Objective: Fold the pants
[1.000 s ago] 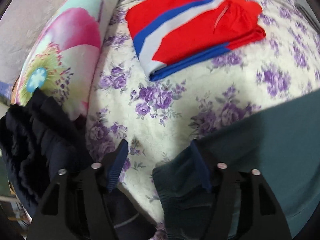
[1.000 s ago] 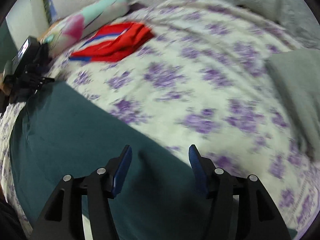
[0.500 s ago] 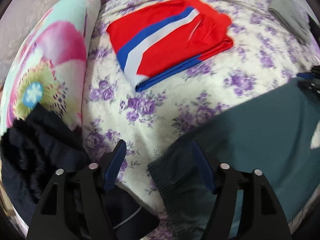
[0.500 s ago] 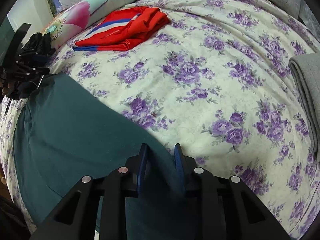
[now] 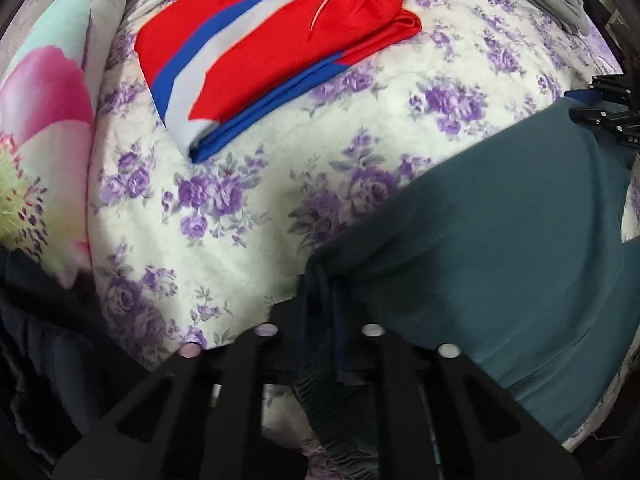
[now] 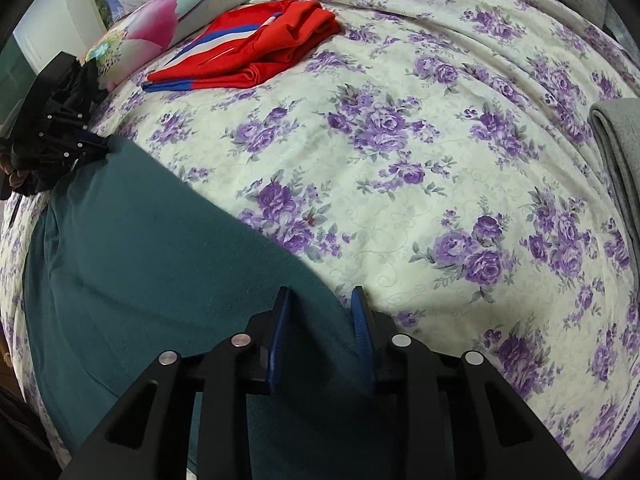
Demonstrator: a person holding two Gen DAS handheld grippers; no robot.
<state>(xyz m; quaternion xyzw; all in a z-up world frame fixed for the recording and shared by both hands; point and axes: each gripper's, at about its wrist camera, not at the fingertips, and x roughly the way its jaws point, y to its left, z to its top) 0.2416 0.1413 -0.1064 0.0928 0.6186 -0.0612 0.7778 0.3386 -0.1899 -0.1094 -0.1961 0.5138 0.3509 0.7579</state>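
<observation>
Two fisheye views look down along hand-held grippers onto a bed covered with a cream bedspread (image 6: 400, 208) printed with purple roses.

In the left wrist view, the left gripper (image 5: 320, 304) sits at the bottom centre. Its jaws have just been closing and now pinch a bunched corner of the dark teal pants (image 5: 500, 248), the ribbed edge of the cloth gathered between the fingers. The pants spread from that corner across the lower right of the frame, lying flat on the bedspread. At the right edge the other gripper meets the far end of the pants.

In the right wrist view, the right gripper (image 6: 320, 312) is at the bottom centre. Its jaws have just been closing and stand narrow, with the edge of the teal pants (image 6: 160, 264) between the blue pads (image 6: 280, 328); whether the pads press the cloth cannot be told. The pants fill the lower left of this frame.

Folded red pants with blue and white stripes (image 5: 260, 48) lie in the upper part of the left view, well apart from the teal pair. A floral pillow (image 5: 44, 112) lies along the left edge. Folded grey cloth (image 6: 620, 160) lies at the right edge of the right view. A dark garment (image 5: 36, 340) sits at the lower left.
</observation>
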